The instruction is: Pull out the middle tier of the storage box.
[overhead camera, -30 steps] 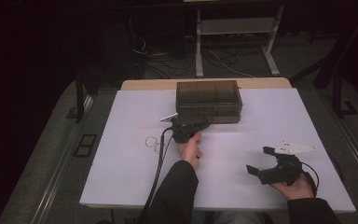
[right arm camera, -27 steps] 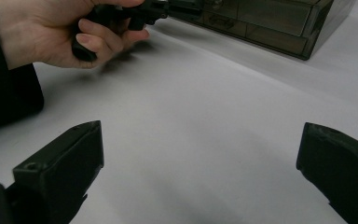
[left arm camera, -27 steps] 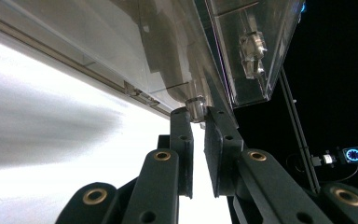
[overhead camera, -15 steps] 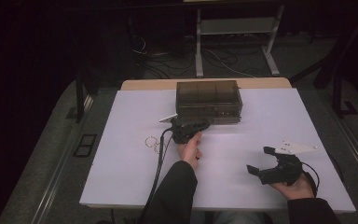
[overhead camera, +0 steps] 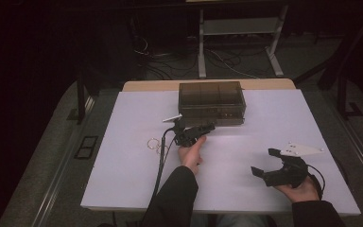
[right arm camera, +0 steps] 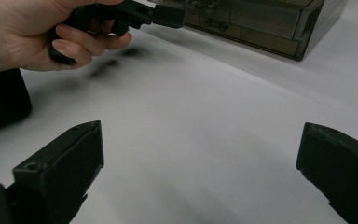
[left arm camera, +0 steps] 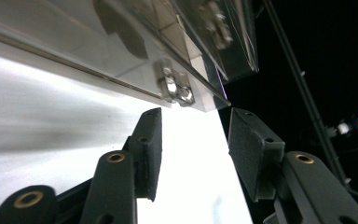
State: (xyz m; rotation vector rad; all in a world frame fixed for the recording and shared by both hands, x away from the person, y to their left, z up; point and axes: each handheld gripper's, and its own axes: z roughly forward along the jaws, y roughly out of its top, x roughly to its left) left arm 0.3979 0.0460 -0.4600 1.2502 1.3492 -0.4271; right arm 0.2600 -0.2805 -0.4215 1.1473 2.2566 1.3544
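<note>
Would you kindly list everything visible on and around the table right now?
Drawer box: one, smoky clear plastic, far middle of the table, metal knob on a drawer front.
Rings: two or so, thin metal, left of the left gripper.
Table: one, white top, wooden far edge.
Stand: one, white, on the floor behind.
Cables: several, dark floor behind.
Left gripper: one, black, jaws just opened, nothing between them, at the box front.
Right gripper: one, black, jaws wide apart, near right.
</note>
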